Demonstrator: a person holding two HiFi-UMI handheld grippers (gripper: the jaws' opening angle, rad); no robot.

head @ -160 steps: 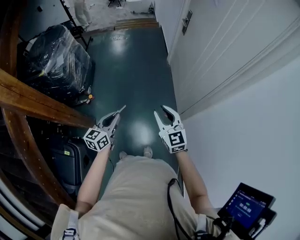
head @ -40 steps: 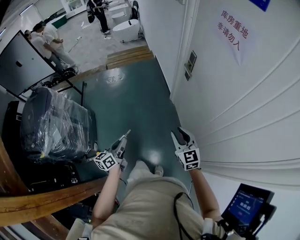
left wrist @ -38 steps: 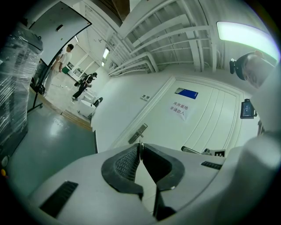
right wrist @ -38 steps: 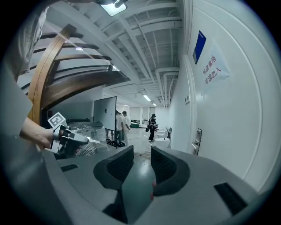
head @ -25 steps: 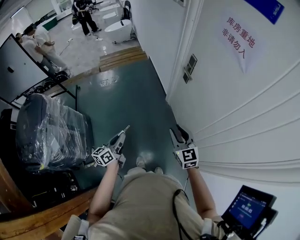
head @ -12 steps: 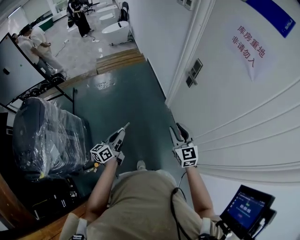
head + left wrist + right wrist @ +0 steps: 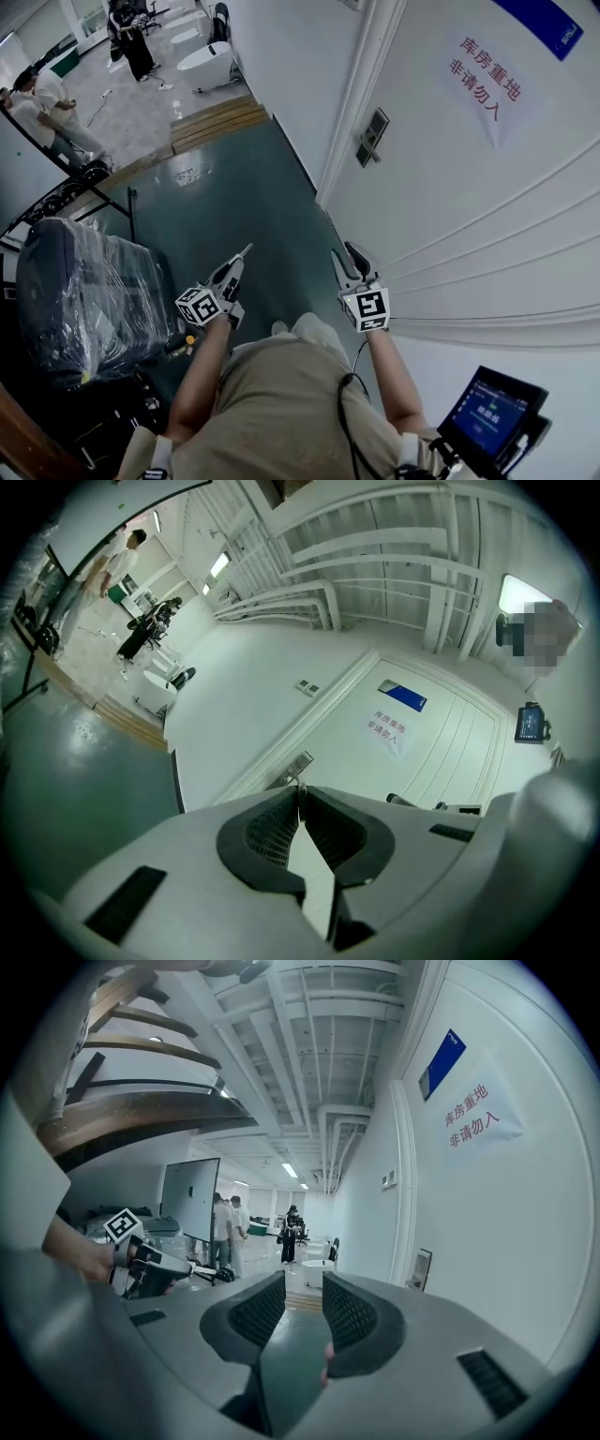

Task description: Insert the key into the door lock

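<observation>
Two risks: left gripper point(image 7: 244, 253) pinched shut, key unseen; lock point(image 7: 372, 137) far at 1 o'clock, misaim likely. Right gripper point(image 7: 344, 253) gaped empty.

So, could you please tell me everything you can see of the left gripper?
The left gripper is pale grey plastic with dark ribbed pads and a cube of black-and-white square markers at its rear. The person's left hand holds it roughly level above the dark green floor. Its jaws are closed, tips meeting, and a thin pale sliver, apparently the key, sticks out beyond them. Nothing else touches it.
</observation>
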